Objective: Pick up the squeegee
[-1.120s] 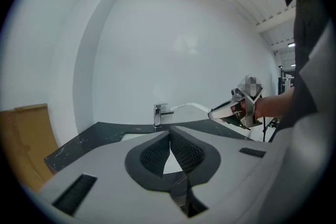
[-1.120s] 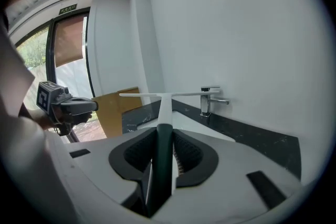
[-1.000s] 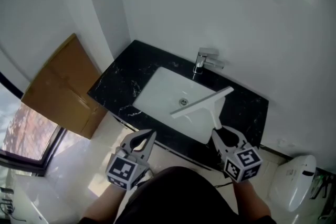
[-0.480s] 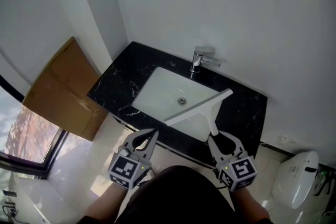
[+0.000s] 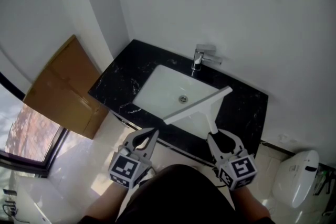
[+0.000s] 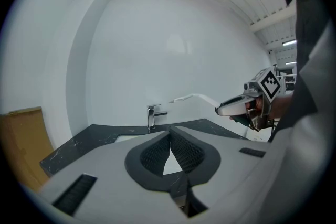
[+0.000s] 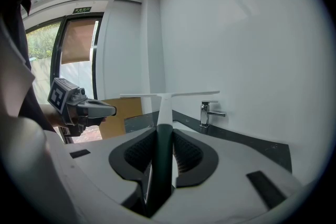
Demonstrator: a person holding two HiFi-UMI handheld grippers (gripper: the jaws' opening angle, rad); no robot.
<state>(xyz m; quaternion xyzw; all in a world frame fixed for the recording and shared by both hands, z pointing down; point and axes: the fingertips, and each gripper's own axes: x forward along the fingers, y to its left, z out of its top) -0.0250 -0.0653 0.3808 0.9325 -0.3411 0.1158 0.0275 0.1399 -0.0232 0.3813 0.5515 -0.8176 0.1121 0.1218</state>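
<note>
I am clamping my right gripper (image 5: pixel 218 136) tight on the dark, slim handle of the squeegee (image 5: pixel 197 106). Its pale neck is widening into a long, straight, thin blade, lifted clear above the smooth white rectangular basin (image 5: pixel 168 89) at frame centre. Around the basin a glossy black, white-veined countertop (image 5: pixel 118 81) is spreading, with a boxy chrome faucet (image 5: pixel 202 57) behind and a brown cardboard box (image 5: pixel 63 86) at left. At lower left I am holding my left gripper (image 5: pixel 148 136) nearly level, jaws closed on nothing.
</note>
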